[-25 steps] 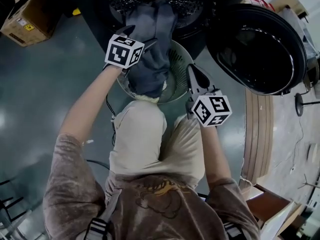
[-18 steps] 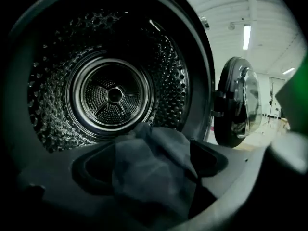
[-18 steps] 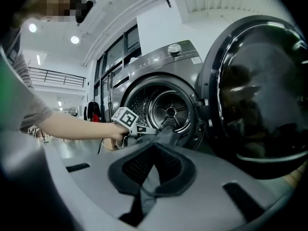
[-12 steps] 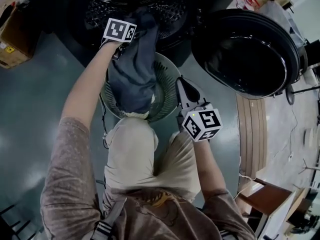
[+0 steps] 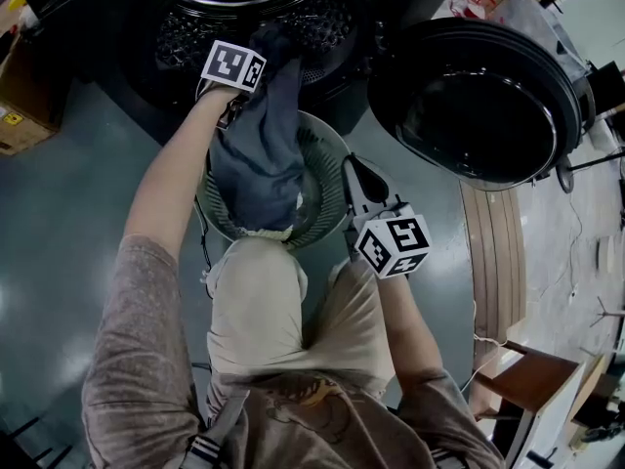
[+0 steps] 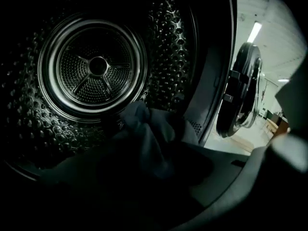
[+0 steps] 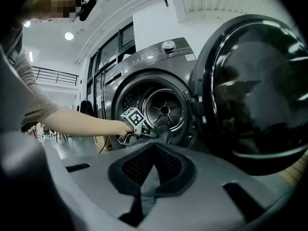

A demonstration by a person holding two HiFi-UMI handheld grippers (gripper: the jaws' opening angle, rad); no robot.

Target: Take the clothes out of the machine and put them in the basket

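Note:
A long dark grey-blue garment (image 5: 259, 149) hangs from the washing machine's drum (image 5: 249, 8) down into the round green basket (image 5: 330, 164). My left gripper (image 5: 237, 91) is at the drum's mouth, on the garment's upper end. In the left gripper view the garment (image 6: 144, 131) bunches up between the jaws, which have just been closing. The pads are lost in the dark. In the right gripper view the left gripper (image 7: 139, 129) sits beside the cloth at the drum's rim. My right gripper (image 5: 363, 169) hovers by the basket's right rim, jaws together and empty.
The machine's round door (image 5: 479, 91) stands open to the right, close to my right gripper. A cardboard box (image 5: 15, 125) sits at the left edge. The person's knees (image 5: 264, 291) are just behind the basket. The grey floor (image 5: 68, 223) spreads to the left.
My left gripper has moved from above the basket up to the drum's mouth along the garment. The right gripper has hardly moved.

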